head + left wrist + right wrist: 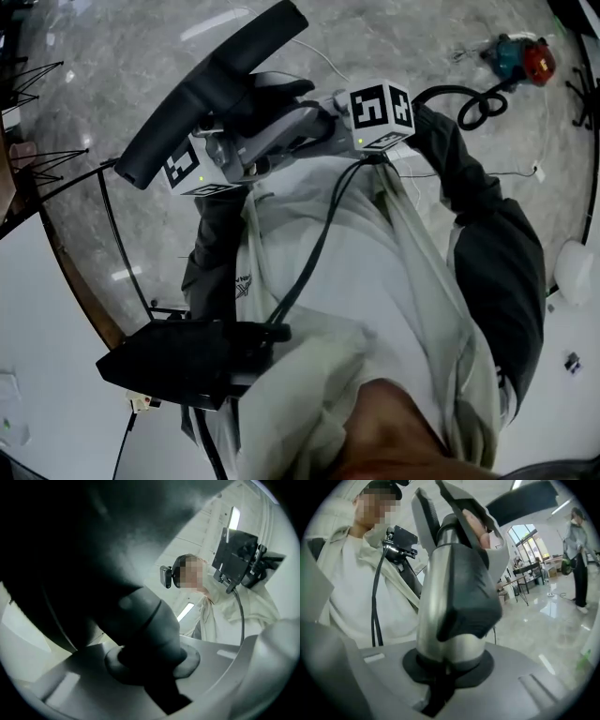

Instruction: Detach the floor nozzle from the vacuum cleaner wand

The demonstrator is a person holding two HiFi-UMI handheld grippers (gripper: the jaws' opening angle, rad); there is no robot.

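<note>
Head view, looking steeply down a person's pale jacket to a polished grey marble floor. Both grippers are held close before the chest, at about 12 o'clock, gripping one joint from its two sides.

The left gripper has its jaws clamped on the dark, rounded plastic neck of the floor nozzle. The nozzle's long, flat, matte black head slants away toward 11 o'clock, raised clear of the floor.

The right gripper has its jaws closed tight on the wand, a smooth, shiny metal tube capped by a blocky dark plastic collar.

Holding one part in each claw likely lets the person pull them straight apart, each side braced against the other. From these views the nozzle and wand appear joined, but the seam itself is hidden behind the left gripper's pale jaws.

A black cable runs down the chest to a boxy black pack at 7 o'clock. A red and teal machine lies on the floor at 2 o'clock.
</note>
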